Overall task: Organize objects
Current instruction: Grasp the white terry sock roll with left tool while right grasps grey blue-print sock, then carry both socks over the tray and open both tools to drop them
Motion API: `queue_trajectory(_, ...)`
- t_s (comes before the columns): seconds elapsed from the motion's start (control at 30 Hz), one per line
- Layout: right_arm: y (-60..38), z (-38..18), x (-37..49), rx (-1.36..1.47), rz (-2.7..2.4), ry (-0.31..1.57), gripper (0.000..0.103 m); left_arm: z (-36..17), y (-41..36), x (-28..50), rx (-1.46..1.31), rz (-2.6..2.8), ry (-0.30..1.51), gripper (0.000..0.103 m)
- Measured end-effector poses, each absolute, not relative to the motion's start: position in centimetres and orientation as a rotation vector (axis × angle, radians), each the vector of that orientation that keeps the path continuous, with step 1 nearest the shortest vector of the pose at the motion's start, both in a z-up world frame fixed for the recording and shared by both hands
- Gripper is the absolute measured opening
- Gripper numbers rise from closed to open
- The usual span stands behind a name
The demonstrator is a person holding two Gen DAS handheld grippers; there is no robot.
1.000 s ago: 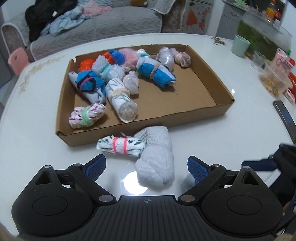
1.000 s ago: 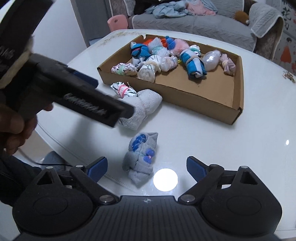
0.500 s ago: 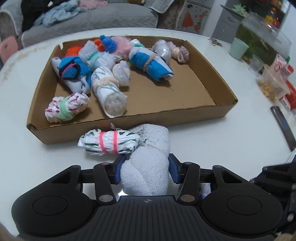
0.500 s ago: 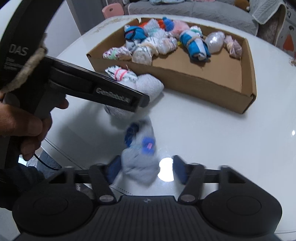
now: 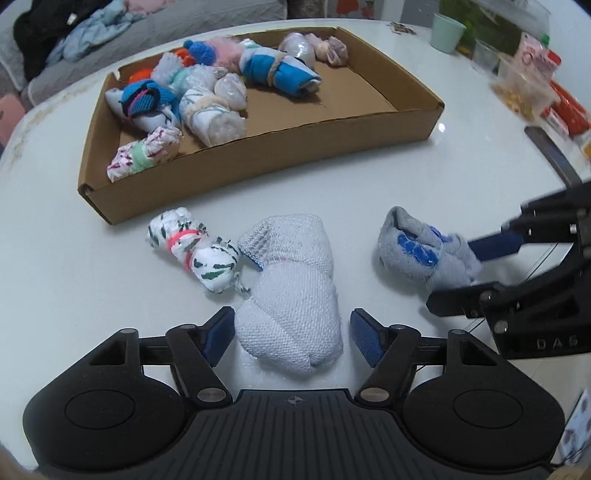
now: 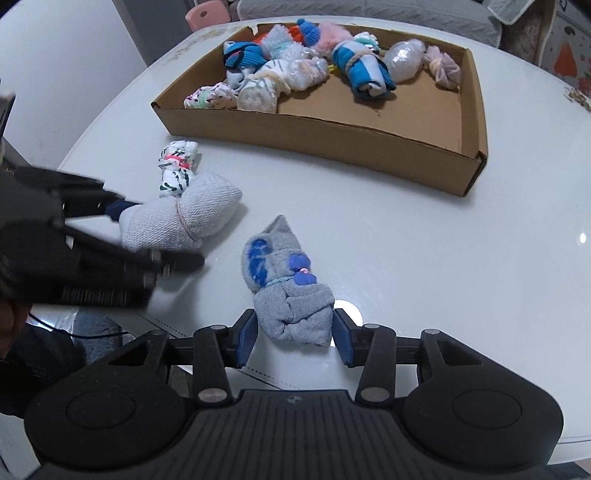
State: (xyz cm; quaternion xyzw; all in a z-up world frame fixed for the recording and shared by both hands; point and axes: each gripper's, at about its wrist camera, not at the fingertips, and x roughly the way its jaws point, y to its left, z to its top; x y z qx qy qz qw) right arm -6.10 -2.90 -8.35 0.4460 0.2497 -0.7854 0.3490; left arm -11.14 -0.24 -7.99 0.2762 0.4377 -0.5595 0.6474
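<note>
A white knitted sock roll lies between the pads of my left gripper; the jaws stand close on both sides, with a small gap on the right. It also shows in the right wrist view. My right gripper is shut on a grey sock roll with blue marks, seen too in the left wrist view. A white roll with green print and a pink band lies left of the white roll. A cardboard tray holds several sock rolls.
The white table carries a green cup, jars and packets at the far right. A sofa with clothes stands behind the table. The table's near edge runs close under both grippers.
Both grippers closed in around their sock rolls. The left jaws have since widened slightly. The right gripper has gripped the grey roll. The view has pulled back from the tray.
</note>
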Motion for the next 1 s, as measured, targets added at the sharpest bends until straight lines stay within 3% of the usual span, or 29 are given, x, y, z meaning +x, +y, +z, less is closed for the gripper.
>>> queue_trajectory(0.2, -3.3, -8.4, -6.5, 1.131, -2.029, 0.672, 0.044, -7.4, -1.1, -10.2, 0.555, -1.27, 0.983, 0.078)
queue_trajectory(0.33, -3.2, -8.4, -6.6, 1.124, -2.025, 0.691, 0.041, -7.9, -1.6, -10.4, 0.536, -1.283, 1.01, 0.053)
queue_trajectory(0.43, -3.2, -8.3, -6.8, 1.127, -2.019, 0.693, 0.037, -7.8, -1.5, -10.7, 0.555, -1.293, 1.008, 0.05)
queue_trajectory(0.77, -2.1, -6.0, -6.5, 1.073, -2.033, 0.673, 0.036, -4.4, -0.6, -12.1, 0.592, -1.318, 1.026, 0.048)
queue_trajectory(1.0, -0.6, -2.1, -7.4, 0.962, -2.086, 0.533, 0.036, 1.4, -2.0, -12.4, 0.507, -1.389, 0.872, 0.048)
